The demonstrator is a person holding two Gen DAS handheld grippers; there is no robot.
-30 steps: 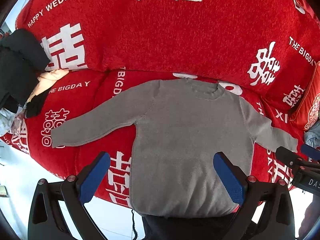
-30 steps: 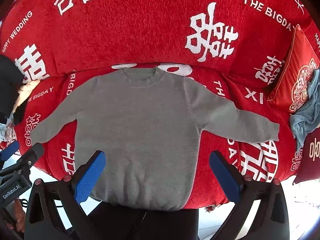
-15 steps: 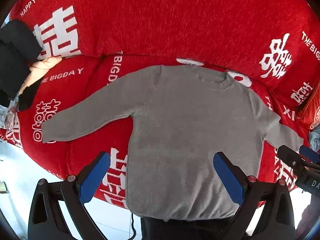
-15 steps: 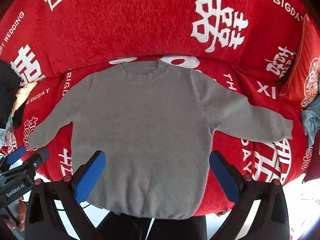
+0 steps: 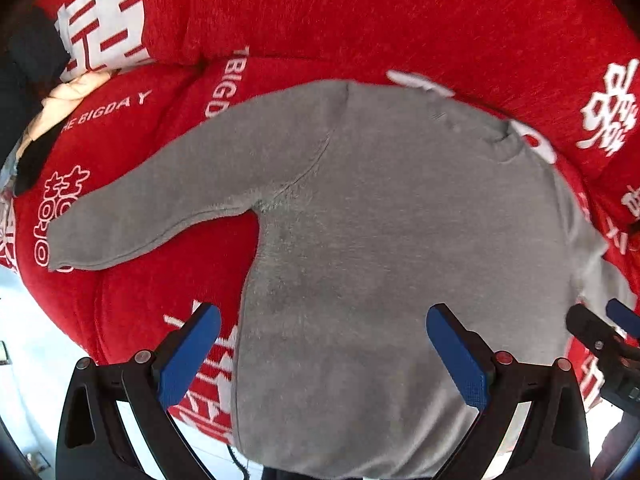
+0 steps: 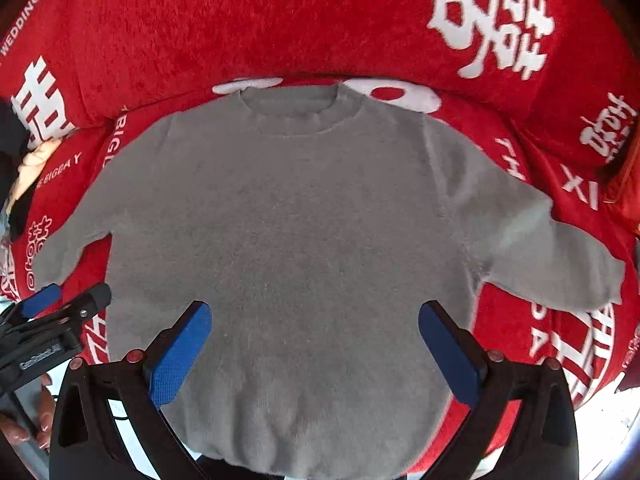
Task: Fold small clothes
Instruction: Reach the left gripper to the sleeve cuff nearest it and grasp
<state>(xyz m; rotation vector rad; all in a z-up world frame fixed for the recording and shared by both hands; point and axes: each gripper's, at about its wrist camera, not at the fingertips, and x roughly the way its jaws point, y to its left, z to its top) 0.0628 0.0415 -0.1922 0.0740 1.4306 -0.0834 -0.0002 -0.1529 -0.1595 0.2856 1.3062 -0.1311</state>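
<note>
— How are the tongs seen?

— The left gripper (image 5: pixel 322 354) is held spread wide, nothing pinched, above the lower body of a grey sweater (image 5: pixel 380 248). The right gripper (image 6: pixel 314 354) is likewise spread and empty, above the sweater's (image 6: pixel 288 240) hem area.

— Where is the sweater laid?

— It is spread flat, front up, on a red sofa cover (image 6: pixel 200 32) printed with white characters; both sleeves are stretched outward and the collar is turned toward the backrest. Dark clothing (image 5: pixel 28 64) is seen at the far left.

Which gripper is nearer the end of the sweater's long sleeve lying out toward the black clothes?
Left. The left gripper hovers open over the hem beside that sleeve's cuff; the right gripper hangs open across the sweater, toward the other sleeve.
</note>
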